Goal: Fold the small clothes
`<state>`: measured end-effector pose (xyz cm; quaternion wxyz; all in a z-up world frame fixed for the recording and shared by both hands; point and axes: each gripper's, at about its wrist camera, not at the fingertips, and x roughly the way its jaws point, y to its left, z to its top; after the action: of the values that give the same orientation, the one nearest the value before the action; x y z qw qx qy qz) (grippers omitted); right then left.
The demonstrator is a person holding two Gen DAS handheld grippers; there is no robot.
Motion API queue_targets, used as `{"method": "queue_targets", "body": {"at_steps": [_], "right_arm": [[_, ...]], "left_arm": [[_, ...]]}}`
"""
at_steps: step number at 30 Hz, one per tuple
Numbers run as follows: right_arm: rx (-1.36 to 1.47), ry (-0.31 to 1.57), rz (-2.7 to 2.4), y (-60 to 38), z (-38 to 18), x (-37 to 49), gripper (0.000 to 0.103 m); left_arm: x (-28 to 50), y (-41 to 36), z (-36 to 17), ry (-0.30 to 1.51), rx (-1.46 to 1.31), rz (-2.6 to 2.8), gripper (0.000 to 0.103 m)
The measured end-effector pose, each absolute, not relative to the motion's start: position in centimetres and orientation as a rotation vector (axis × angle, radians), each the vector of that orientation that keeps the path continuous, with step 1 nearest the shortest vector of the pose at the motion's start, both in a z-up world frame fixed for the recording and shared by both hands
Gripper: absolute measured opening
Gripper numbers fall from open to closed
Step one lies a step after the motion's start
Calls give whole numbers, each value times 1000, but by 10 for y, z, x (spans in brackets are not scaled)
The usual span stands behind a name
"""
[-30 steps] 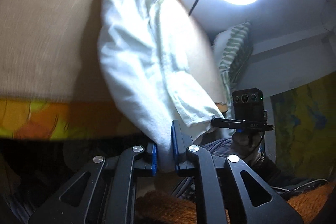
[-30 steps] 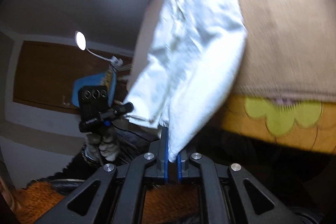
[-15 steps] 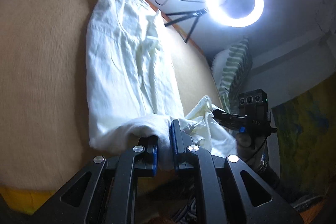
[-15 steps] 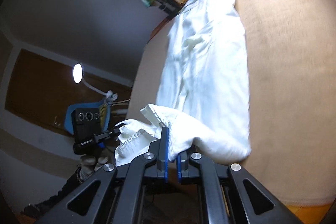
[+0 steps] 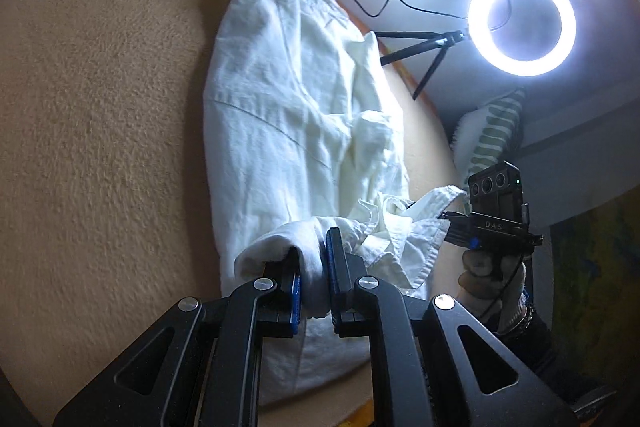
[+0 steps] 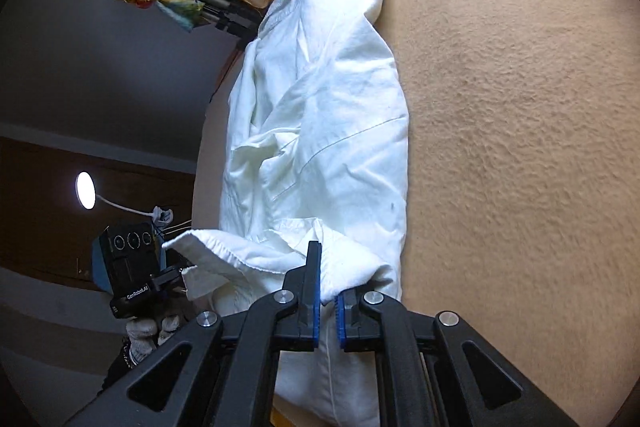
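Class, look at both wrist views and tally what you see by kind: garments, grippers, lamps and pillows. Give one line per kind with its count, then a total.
Garments: 1, the white shirt on the tan surface
Grippers: 2, the left gripper and the right gripper, each clamped on the shirt
Lamps: 2, the ring light and the small round lamp
Pillows: 1, the striped pillow
Total: 6

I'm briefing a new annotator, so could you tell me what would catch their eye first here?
The white garment lies stretched along the beige surface, its near end bunched up and pinched by the left claw and the right claw. A glaring ring light stands beyond it at upper right.
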<state>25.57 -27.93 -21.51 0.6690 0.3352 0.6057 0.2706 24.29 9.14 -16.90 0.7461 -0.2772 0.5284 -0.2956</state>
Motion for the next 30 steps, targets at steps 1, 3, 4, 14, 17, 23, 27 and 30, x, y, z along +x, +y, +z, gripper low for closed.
{"method": "queue_targets", "body": {"at_steps": [1, 3, 4, 14, 17, 23, 27, 30], "right_arm": [[751, 1365, 614, -279, -216, 257, 3], [747, 1363, 620, -278, -216, 260, 3], [745, 1362, 624, -278, -216, 260, 3], [769, 1201, 678, -292, -174, 255, 41], [715, 1174, 657, -302, -164, 239, 42], [647, 1248, 610, -303, -184, 216, 42], [644, 1270, 607, -297, -198, 223, 40], [631, 1247, 617, -292, -194, 229, 19]], "left_arm": [[242, 92, -170, 1156, -607, -644, 9], [241, 94, -170, 1151, -620, -636, 9], [240, 96, -169, 1147, -625, -633, 9], [231, 112, -128, 1014, -588, -613, 50], [228, 122, -120, 979, -565, -608, 51], [219, 115, -134, 1047, -446, -600, 51], [218, 98, -142, 1051, -386, -627, 48], [222, 94, -145, 1046, -408, -646, 15]]}}
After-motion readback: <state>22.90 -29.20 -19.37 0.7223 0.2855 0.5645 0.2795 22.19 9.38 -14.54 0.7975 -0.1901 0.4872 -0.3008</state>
